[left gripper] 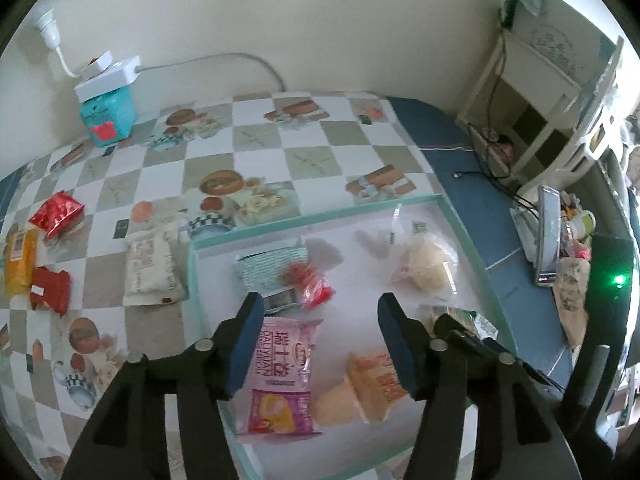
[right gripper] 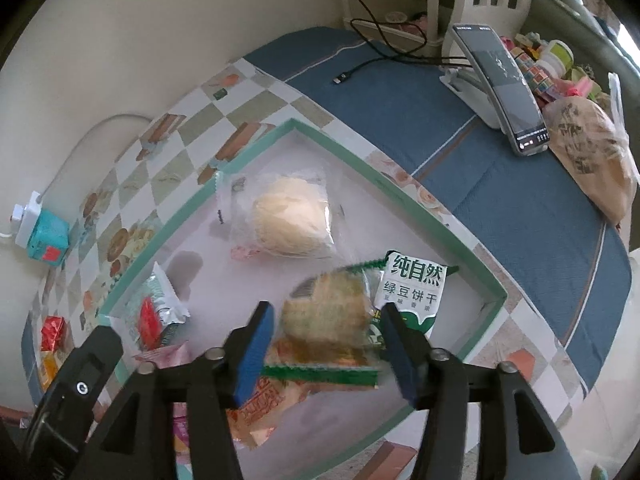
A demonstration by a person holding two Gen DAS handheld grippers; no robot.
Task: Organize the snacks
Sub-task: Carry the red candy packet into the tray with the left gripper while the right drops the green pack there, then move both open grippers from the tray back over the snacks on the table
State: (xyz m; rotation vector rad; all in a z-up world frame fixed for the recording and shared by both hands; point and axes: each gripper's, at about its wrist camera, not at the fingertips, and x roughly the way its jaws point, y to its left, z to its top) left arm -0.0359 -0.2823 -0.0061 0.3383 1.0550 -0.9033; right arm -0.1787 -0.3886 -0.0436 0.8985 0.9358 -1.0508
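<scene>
1. A shallow tray with a mint-green rim lies on the desk, which wears a checkered oilcloth; past the tray's 2 o'clock side in the left wrist view the cover turns plain blue. Bare white tray floor shows around the middle, between the packets.
2. The left gripper hangs over the tray's near half, its blue-padded fingers partly spread with nothing between the pads. Below it a pink snack packet lies flat, long axis toward 12 o'clock.
3. The right gripper stands partly spread too. A clear-wrapped biscuit packet with green serrated ends sits in the gap, tilted; whether the pads press it I cannot tell.
4. Just beside it at 2 o'clock lies a green-and-white cracker packet, print upright toward 12.
5. At 12 o'clock in the right wrist view a round pale bun in crinkled clear film lies flat.
6. Outside the tray, at 9 o'clock in the left wrist view, a cream pouch, red foil packets and an orange packet lie on the oilcloth.
</scene>
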